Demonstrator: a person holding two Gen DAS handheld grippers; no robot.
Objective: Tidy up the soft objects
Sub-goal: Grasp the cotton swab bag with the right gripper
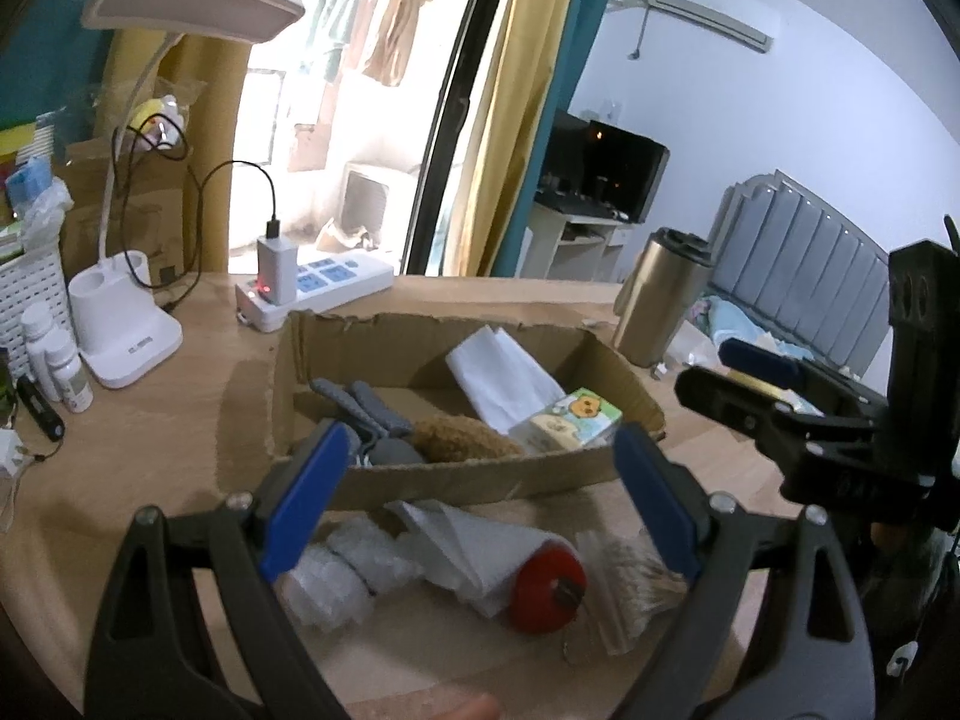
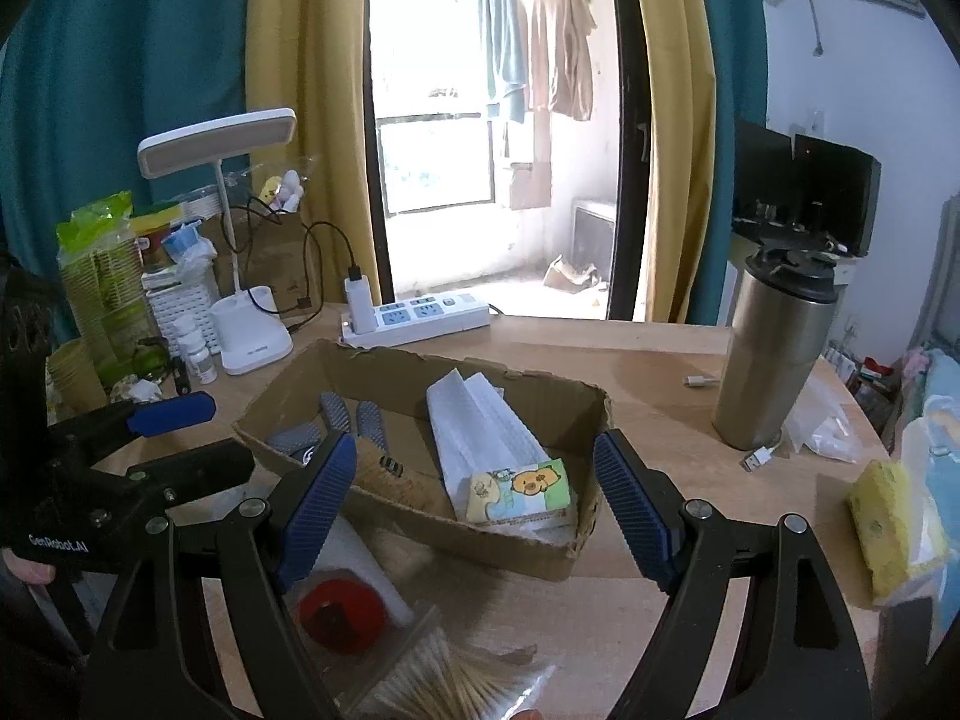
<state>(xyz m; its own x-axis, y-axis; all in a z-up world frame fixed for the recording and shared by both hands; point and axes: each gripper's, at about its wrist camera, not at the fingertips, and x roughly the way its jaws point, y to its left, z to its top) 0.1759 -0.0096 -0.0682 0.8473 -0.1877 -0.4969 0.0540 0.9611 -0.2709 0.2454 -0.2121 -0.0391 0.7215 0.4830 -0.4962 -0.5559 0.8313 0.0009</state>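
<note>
Both the left gripper (image 1: 480, 498) and the right gripper (image 2: 474, 510) are hanging wide apart, gripping nothing. At mid-frame the torn brown cardboard box (image 1: 480, 477) is holding a folded white tissue stack (image 1: 501, 375), a cartoon-printed tissue pack (image 1: 567, 423) and grey gloves (image 1: 366, 405). In the lower frame, white bubble wrap (image 1: 342, 576) is lying before the box on the wooden table (image 1: 150, 420).

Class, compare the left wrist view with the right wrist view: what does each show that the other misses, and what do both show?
Only the left wrist view shows the bubble wrap and the brown plush in the box. Only the right wrist view shows the yellow pack at the table's right edge and the green cup stack. Both show the cardboard box, the cartoon tissue pack, the red item, the steel tumbler and both open tools.
</note>
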